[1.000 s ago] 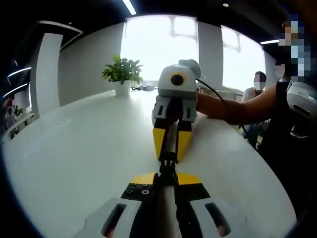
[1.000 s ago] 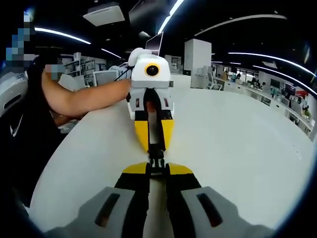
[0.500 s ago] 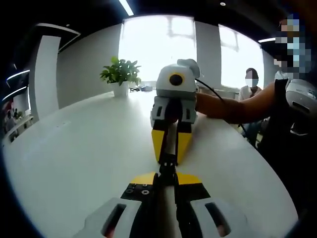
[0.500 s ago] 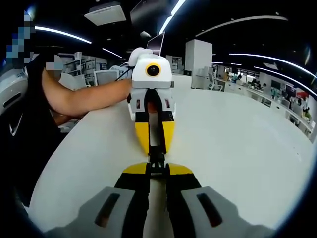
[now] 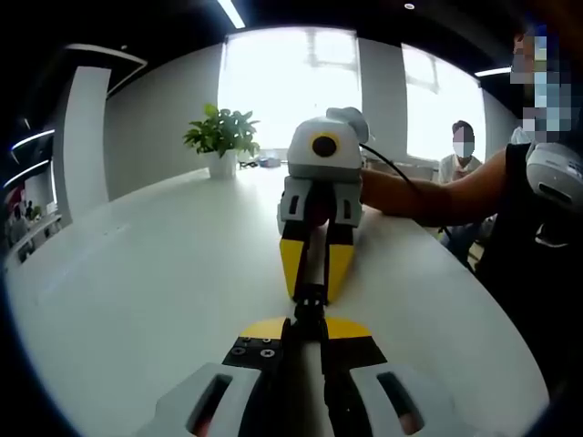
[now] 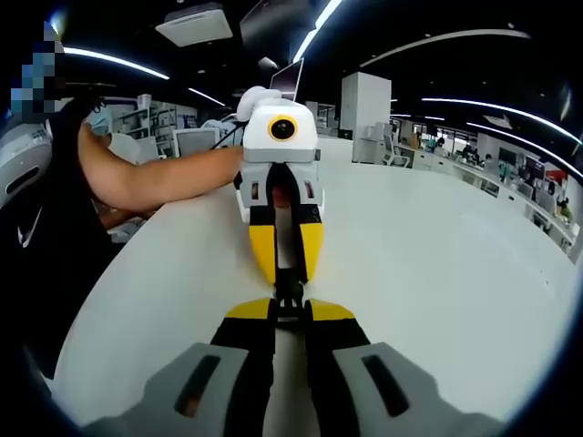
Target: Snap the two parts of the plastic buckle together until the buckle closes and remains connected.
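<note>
Buckle: we see it black, between both tools above the white worktop
Left tool: clenched on buckle
Right tool: clenched on buckle (tips facing ours)

smooth matt white table, black plastic buckle, glossy yellow-tipped plastic jaws, leafy potted plant

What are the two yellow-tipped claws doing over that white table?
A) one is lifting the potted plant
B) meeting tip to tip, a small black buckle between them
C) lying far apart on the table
B: the left gripper and right gripper face each other, with the black buckle between their tips.
</note>
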`<state>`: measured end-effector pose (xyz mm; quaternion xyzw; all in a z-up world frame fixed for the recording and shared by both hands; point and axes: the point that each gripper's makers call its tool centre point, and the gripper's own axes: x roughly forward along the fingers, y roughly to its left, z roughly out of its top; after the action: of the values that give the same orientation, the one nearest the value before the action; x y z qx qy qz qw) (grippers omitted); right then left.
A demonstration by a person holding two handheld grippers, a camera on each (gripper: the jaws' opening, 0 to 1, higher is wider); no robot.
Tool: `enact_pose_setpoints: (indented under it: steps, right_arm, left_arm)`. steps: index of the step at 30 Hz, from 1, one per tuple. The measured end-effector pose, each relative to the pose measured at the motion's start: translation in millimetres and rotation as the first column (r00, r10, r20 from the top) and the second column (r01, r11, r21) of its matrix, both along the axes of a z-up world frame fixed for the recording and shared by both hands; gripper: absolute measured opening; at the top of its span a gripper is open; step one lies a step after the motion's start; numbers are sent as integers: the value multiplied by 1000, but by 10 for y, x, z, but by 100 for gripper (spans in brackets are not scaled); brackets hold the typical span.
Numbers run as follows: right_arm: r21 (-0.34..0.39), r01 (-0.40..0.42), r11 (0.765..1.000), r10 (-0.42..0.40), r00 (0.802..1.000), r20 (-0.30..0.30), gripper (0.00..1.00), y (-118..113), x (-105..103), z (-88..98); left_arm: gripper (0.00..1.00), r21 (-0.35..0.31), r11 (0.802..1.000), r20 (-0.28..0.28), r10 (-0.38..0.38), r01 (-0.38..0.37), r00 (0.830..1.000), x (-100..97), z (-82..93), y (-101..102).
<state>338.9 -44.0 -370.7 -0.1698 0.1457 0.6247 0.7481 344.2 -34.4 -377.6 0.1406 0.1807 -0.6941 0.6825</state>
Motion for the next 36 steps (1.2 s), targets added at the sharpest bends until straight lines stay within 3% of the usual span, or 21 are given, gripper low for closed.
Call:
enact_pose_setpoints:
  steps: [8,13,19,21,36]
  right_arm:
    - [-3,-4,1000,4,1000,4,10,13,1,0]
    - [-11,-7,1000,7,1000,10,10,20,3,-1]
    - [-4,-11,1000,11,1000,6,10,35,-4,-2]
    - [-8,-17,1000,17,1000,18,10,50,-67,31]
    - [2,-13,1000,13,1000,9,10,23,-116,44]
  left_arm:
    - [11,1,1000,4,-4,4,1000,1,9,-26]
    - [10,41,999,4,9,-9,1000,5,17,-38]
    - [9,13,1000,-23,4,-4,1000,-16,7,-94]
    - [9,34,999,-14,4,-3,1000,-27,-20,-118]
    - [9,16,1000,-30,9,-8,1000,10,-44,-167]
